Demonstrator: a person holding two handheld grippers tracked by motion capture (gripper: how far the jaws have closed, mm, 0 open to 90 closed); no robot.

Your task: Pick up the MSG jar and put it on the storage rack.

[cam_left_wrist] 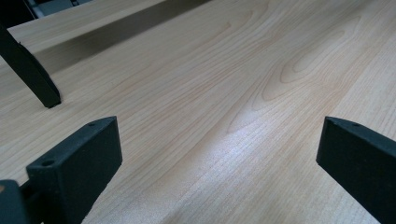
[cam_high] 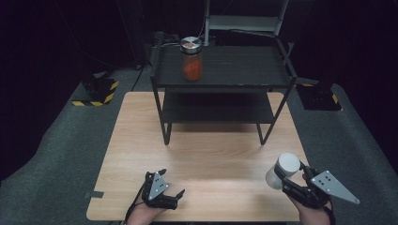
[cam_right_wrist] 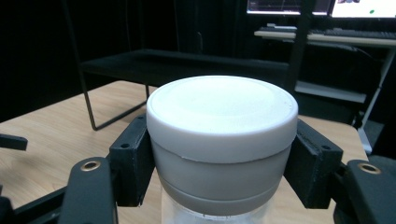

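Wooden table (cam_high: 202, 140) before you: your right gripper (cam_high: 296, 180) clamps the white-lidded jar (cam_high: 283, 169) near its right front edge, so keep it upright while your left gripper (cam_high: 170, 187) rests wide, holding nothing

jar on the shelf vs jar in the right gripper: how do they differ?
Lid: the shelf jar has a metallic lid with a dark and orange label; the held jar has a plain white lid.
Contents: the shelf jar holds something orange; the held jar's clear body shows no such colour.
Pose: the shelf jar stands upright on the black shelf; the held jar sits tilted in the right gripper.
Both are lidded.
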